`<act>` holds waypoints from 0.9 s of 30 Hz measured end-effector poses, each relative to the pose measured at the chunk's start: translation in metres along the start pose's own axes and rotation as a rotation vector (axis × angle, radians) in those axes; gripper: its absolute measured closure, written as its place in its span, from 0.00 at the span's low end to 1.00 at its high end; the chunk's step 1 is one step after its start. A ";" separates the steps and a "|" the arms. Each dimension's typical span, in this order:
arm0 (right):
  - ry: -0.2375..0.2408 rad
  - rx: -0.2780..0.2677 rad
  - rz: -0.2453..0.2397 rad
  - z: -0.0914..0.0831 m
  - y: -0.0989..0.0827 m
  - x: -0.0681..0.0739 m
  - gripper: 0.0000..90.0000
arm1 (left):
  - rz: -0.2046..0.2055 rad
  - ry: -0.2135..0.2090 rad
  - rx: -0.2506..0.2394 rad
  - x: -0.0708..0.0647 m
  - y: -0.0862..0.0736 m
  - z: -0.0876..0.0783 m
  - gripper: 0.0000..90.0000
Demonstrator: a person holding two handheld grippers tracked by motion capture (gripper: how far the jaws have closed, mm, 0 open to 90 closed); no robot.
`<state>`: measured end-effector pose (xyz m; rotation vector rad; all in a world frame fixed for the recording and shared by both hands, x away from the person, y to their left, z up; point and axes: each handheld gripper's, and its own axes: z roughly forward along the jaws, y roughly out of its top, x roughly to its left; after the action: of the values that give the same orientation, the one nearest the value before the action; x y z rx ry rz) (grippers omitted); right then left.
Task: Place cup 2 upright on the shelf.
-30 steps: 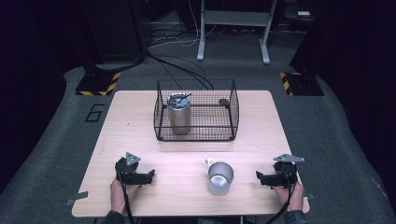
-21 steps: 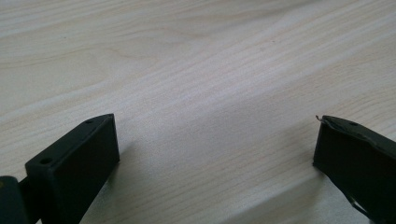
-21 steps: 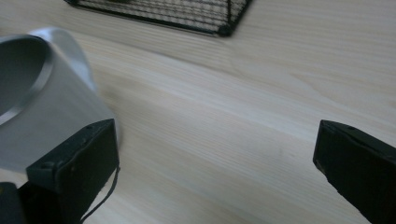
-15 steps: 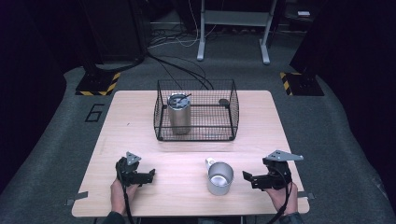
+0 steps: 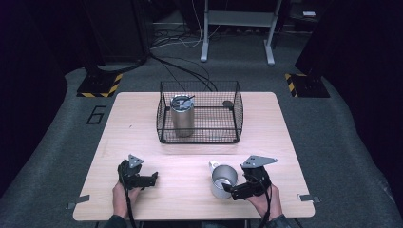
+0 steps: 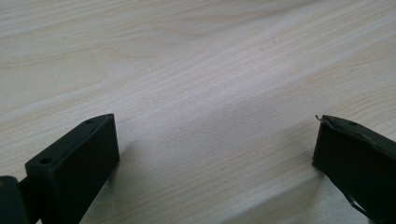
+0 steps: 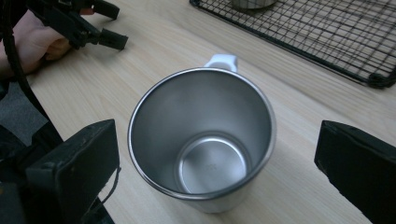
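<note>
One rigid, light, slippery steel mug [image 7: 201, 140] sits between the right gripper [image 7: 217, 154]'s apart jaws; clamp its wall opposite the handle [image 7: 221, 61].

L gripper [image 6: 217, 154] jaws wide apart, one rising at 7 o'clock, the other at 4 o'clock w/ a frayed bit at its top edge. Between & beyond them, bare pale wood table [image 6: 201, 60], grain running toward 2 o'clock. Nothing gripped.
</note>
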<state>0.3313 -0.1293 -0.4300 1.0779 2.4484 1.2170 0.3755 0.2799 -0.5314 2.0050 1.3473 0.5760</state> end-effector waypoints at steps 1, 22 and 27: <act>0.006 0.003 -0.003 0.003 0.000 0.002 0.00 | 0.000 0.000 0.000 0.000 0.000 0.000 0.00; -0.080 0.080 -0.072 0.044 -0.004 0.014 0.06 | 0.001 0.007 0.001 0.000 0.001 0.001 0.00; -0.085 0.066 -0.078 0.042 -0.006 0.014 0.06 | -0.015 0.018 0.001 0.002 0.002 0.002 0.00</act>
<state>0.3378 -0.0960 -0.4600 1.0188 2.4568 1.0533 0.3784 0.2808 -0.5313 1.9940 1.3725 0.5883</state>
